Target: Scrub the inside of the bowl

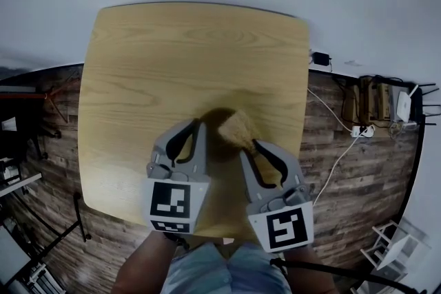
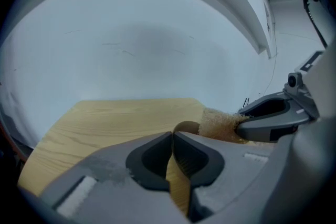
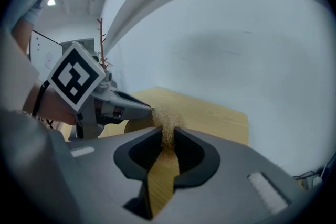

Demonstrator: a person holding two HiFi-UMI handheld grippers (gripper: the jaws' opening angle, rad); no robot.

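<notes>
Bowl [image 1: 222, 147] low on the bench [image 1: 193, 58], close to the front edge, brown like the wood under it and so a bit hard to pick out. Pinched at its left rim by the left claw [image 1: 198, 123] [image 2: 172, 136], jaws squeezed tight on the thin edge, most likely to keep the bowl from sliding. Right claw [image 1: 251, 145] [image 3: 168, 131] clenched on a rough tan scrub pad [image 1: 238, 127] [image 2: 223, 124] [image 3: 164, 113], with the fuzzy part sticking out past the tips. Pad over the far right side of the bowl, right at the rim, just across from the left claw. Hard to tell whether pressed against the inside or only hanging above it. No soap, water or dirt to see, so no way to know how clean the inside is. Best guess: both grabs done, everything in place, scrubbing just starting or partway through. Left to do: rubbing the pad all round the inside, bottom and walls, then lifting the pad out.
</notes>
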